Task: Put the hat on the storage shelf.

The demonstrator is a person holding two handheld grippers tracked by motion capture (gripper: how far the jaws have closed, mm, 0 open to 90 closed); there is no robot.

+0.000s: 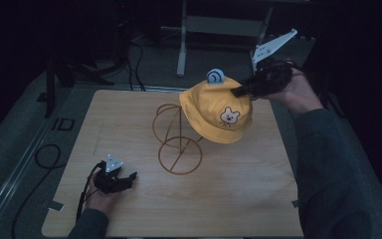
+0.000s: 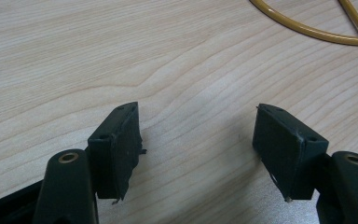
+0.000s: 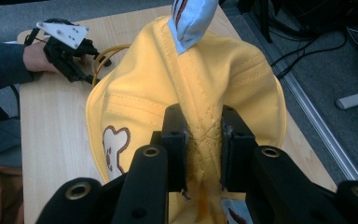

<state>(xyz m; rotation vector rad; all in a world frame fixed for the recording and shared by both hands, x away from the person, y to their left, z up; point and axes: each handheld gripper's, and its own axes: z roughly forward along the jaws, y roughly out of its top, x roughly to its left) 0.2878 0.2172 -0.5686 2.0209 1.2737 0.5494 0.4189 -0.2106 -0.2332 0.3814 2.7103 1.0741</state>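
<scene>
A yellow hat with a bear face and a blue ear hangs above the table, tilted over the top of a gold wire stand. My right gripper is shut on the hat's crown from the right; in the right gripper view its jaws pinch a fold of the yellow hat at my right gripper. Near the table's front left my left gripper rests low over the wood. In the left gripper view my left gripper stands open with bare table between its pads.
The wooden table has free room at the front and right. The stand's round base ring lies just right of my left gripper, and its base ring shows ahead. Cables and a metal frame leg lie on the floor behind.
</scene>
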